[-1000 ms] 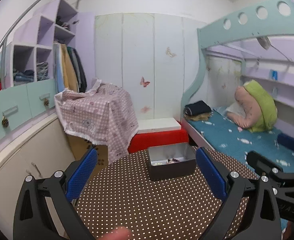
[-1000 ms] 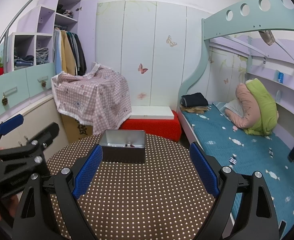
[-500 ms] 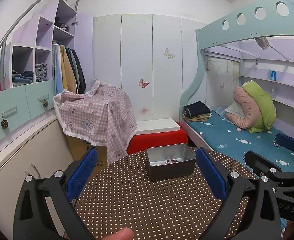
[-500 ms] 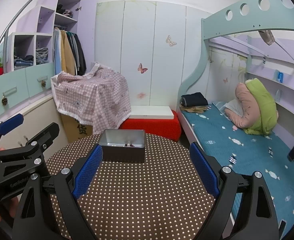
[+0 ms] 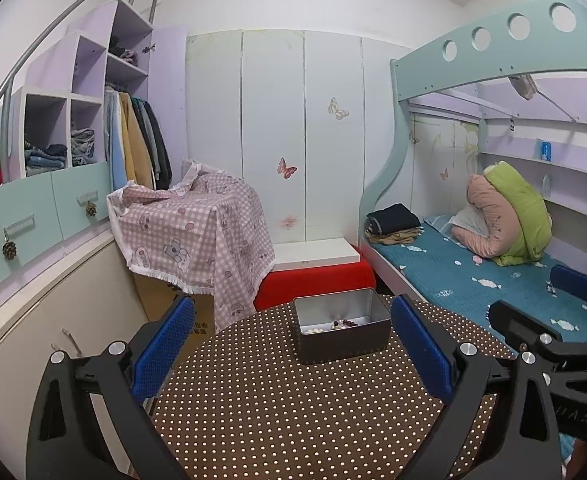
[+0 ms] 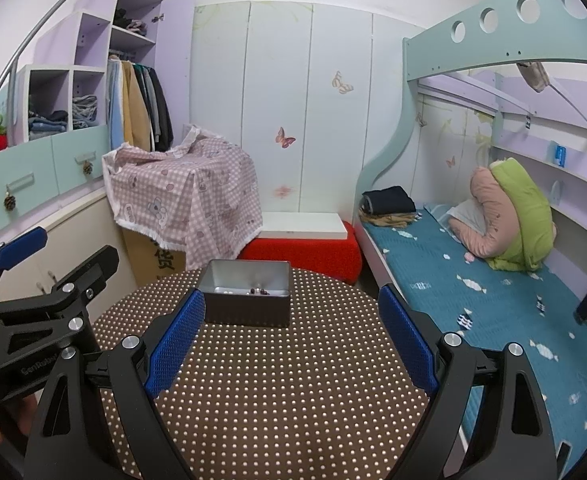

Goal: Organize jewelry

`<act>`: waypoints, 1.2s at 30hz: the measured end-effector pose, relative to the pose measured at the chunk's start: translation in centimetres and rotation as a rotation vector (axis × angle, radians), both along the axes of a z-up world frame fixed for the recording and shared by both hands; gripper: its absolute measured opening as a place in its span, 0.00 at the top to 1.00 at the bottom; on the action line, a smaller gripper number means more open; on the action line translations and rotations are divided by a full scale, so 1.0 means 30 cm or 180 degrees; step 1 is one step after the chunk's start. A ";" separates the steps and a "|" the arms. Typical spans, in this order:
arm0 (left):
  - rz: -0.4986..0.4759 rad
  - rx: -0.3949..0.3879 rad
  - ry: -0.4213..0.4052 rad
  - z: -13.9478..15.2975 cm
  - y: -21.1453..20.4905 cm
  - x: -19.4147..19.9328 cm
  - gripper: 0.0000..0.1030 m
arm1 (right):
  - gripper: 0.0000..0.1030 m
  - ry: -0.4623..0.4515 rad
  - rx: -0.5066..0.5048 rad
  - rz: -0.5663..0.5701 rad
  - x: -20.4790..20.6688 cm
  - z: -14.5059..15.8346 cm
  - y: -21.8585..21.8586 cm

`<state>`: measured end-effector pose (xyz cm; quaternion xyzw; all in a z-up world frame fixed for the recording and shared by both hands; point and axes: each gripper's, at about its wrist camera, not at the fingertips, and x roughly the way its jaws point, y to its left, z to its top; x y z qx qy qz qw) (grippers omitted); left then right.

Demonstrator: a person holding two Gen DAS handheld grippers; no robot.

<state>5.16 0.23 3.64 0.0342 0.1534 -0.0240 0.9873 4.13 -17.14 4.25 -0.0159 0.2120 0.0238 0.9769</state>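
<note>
A grey metal tin (image 5: 343, 334) stands at the far side of a round table with a brown dotted cloth (image 5: 293, 420). Bead jewelry (image 5: 343, 324) lies inside the tin. It also shows in the right wrist view (image 6: 259, 291), in the tin (image 6: 248, 307). My left gripper (image 5: 293, 350) is open and empty, held above the table in front of the tin. My right gripper (image 6: 291, 338) is open and empty, also in front of the tin. The right gripper shows at the right edge of the left wrist view (image 5: 549, 320).
A bed with a teal sheet (image 5: 473, 276) runs along the right. A red stool (image 5: 317, 280) with a white board and a cloth-covered box (image 5: 189, 236) stand beyond the table. Cabinets (image 5: 21, 320) line the left wall.
Both grippers stay open and nearly still. The left wrist view has lifted slightly, and the fingertip at its bottom edge is no longer in view.
</note>
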 end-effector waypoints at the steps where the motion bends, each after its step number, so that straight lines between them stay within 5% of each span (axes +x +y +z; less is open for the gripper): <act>1: 0.0003 -0.0004 -0.0006 0.000 0.001 -0.002 0.07 | 0.17 0.0000 0.0001 0.0002 0.000 0.000 0.000; 36: 0.0013 -0.0060 0.0126 0.007 0.005 0.026 0.07 | 0.17 -0.0006 -0.0015 -0.0004 0.003 0.005 0.007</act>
